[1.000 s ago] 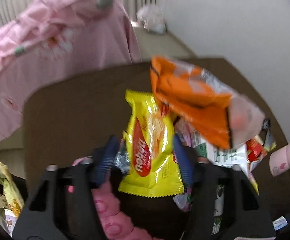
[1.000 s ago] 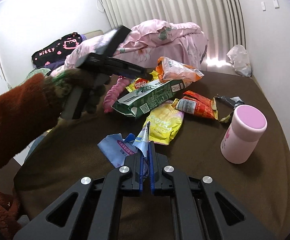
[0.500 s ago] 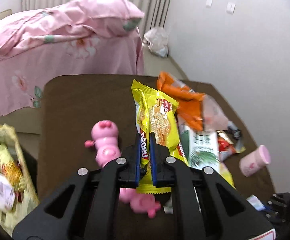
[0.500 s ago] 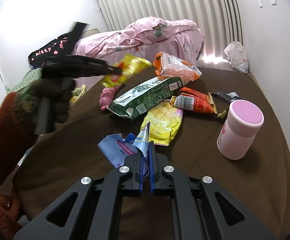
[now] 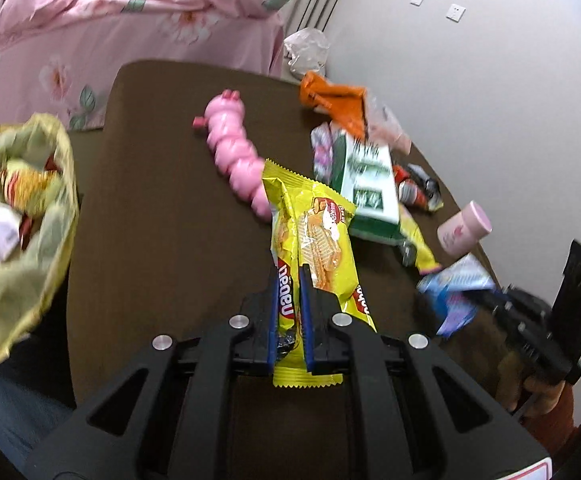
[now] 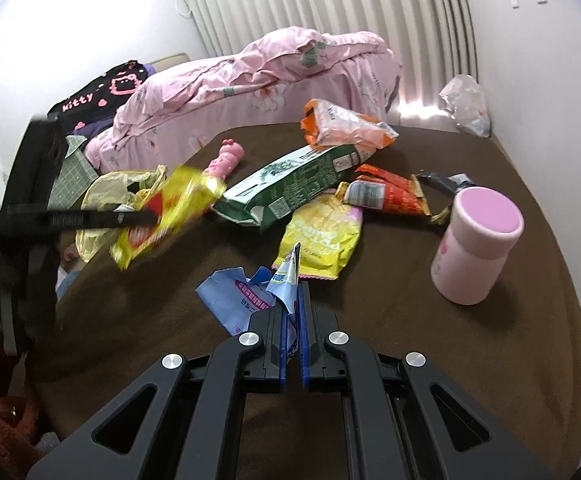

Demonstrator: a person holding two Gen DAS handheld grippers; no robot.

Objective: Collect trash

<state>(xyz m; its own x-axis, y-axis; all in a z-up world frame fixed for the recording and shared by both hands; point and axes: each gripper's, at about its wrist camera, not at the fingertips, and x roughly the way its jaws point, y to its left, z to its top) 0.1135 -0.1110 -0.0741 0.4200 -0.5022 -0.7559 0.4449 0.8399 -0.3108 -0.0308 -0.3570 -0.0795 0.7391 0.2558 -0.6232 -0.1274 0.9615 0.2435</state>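
Beside the brown table, a yellowish trash bag gapes open with wrappers inside, while a yellow wafer wrapper hangs above the tabletop, a crumpled blue wrapper lies on it, and green, orange and red packets lie heaped toward its far side.

- The wafer packet hangs over the table, right of the trash bag.
- The caterpillar toy lies behind the packet.
- The bottle stands right of the wrappers.

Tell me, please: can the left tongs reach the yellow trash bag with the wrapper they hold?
Probably yes. The left tongs grip the yellow wafer wrapper, and the trash bag hangs open at the table edge, with only bare brown table between.
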